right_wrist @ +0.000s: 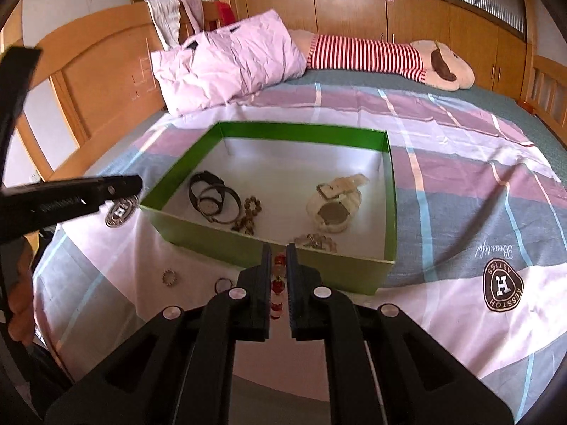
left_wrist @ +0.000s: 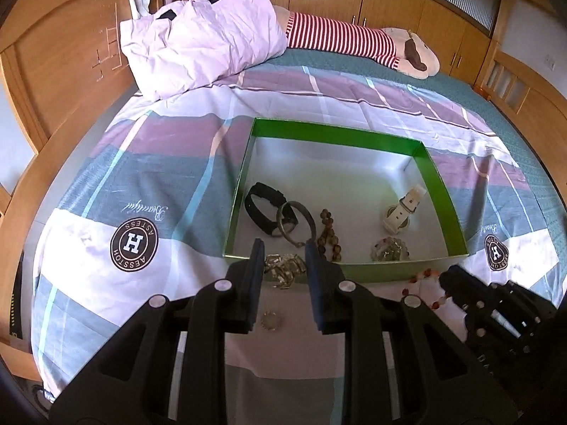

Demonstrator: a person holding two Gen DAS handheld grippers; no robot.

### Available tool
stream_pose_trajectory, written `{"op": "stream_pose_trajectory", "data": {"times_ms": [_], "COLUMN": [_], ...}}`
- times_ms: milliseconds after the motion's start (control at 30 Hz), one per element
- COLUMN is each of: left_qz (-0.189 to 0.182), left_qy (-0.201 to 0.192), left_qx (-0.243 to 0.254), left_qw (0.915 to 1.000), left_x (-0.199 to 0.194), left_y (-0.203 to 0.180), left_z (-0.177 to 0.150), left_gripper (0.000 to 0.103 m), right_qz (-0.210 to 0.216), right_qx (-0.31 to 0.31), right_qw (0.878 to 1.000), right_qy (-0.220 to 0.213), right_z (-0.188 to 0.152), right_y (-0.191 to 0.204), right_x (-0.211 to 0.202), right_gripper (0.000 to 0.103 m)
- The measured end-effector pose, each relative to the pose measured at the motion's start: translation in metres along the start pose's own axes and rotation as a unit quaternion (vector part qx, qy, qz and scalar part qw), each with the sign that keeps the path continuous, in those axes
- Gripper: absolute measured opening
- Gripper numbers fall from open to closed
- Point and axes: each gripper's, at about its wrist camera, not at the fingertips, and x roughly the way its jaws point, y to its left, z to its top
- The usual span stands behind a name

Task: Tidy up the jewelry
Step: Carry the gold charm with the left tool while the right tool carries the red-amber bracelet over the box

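The right gripper (right_wrist: 278, 265) has its fingers narrowed around a red bead bracelet (right_wrist: 278, 285) on the bedspread (right_wrist: 443, 318), at 6 o'clock of the green box (right_wrist: 198, 228). The left gripper (left_wrist: 285, 258) is spread apart — a gold bracelet (left_wrist: 283, 269) lies between its fingers, ungripped.

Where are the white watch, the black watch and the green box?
white watch (right_wrist: 332, 214), right wrist view, on its face.
black watch (left_wrist: 264, 209), left wrist view, on its strap.
green box (left_wrist: 336, 134), left wrist view, on its far wall.
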Motion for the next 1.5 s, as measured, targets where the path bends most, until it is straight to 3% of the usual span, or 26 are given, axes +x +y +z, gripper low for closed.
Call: {"op": "stream_pose_trajectory", "data": {"times_ms": [200, 500, 1133, 1500], "left_qz": [0.000, 0.004, 0.003, 0.006], "left_qy": [-0.009, -0.023, -0.021, -0.017], "left_qx": [0.000, 0.007, -0.004, -0.009], "left_qw": [1.0000, 0.9997, 0.9998, 0.9998], "left_x": [0.000, 0.006, 0.008, 0.015], "left_y": [-0.006, -0.015, -0.008, -0.005], "left_z": [0.003, 0.009, 0.017, 0.023], "left_gripper": [0.024, 0.024, 0.024, 0.024], "right_qz": [-0.002, 0.020, 0.042, 0.044], "right_qx": [0.003, 0.023, 0.012, -0.004], "right_qw": [1.000, 0.999, 0.999, 0.999], "right_qy": [0.014, -0.013, 0.016, -0.028], "right_z": [-0.003, 0.016, 0.017, 0.063], "right_y": [-0.001, -0.007, 0.010, 0.018], "right_x": [0.005, -0.011, 0.004, -0.010], "right_gripper": [0.008, 0.008, 0.008, 0.008]}}
